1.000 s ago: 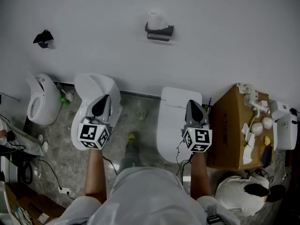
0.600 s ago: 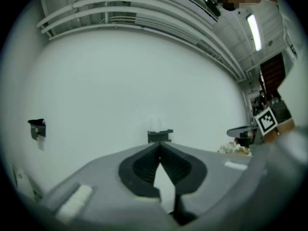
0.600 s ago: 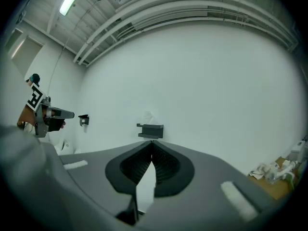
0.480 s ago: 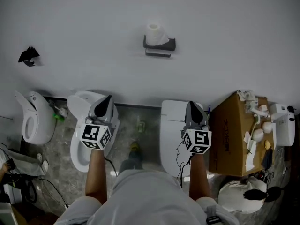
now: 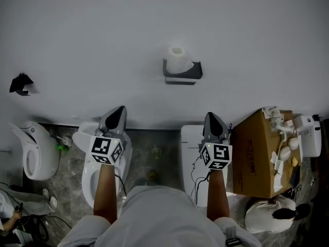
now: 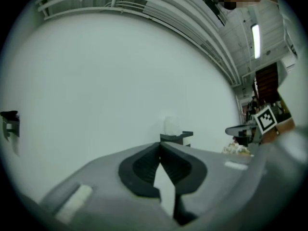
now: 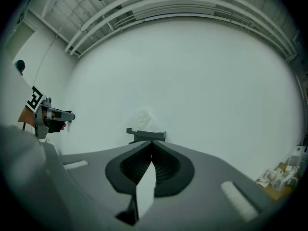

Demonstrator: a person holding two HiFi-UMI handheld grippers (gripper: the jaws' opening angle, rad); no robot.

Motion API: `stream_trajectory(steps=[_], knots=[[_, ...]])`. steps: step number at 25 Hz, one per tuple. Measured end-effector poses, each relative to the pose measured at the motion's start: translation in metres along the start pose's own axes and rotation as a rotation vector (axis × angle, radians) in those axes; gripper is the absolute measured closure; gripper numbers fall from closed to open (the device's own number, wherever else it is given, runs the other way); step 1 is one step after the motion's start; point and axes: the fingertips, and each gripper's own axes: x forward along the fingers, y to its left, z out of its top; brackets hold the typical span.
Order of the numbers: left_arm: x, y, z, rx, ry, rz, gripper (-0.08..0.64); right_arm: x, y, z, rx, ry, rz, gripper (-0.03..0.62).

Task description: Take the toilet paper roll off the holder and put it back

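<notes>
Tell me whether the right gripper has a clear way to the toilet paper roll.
Probably yes: nothing stands between the right gripper and the toilet paper roll on its holder, though its shut jaws must open first.

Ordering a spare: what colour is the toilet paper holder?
Dark grey, nearly black; the holder shows best in the head view.

The toilet paper roll (image 5: 177, 59) is white, its holder (image 5: 183, 72) dark grey, the cardboard box (image 5: 254, 156) brown.
</notes>
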Motion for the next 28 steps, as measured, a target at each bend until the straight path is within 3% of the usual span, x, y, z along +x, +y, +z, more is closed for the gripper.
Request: stream_trajectory(steps=[12,28], knots=[[0.048,0.018,-0.008,-0.033,0.0,-0.082,0.56,0.035,-0.005,0.005,-0.022,0.009,-0.054,0.591],[0.083,-0.01,0.001,-0.017,-0.004,-0.09,0.56,0.063,-0.027,0.012,-0.026,-0.01,-0.003,0.591]])
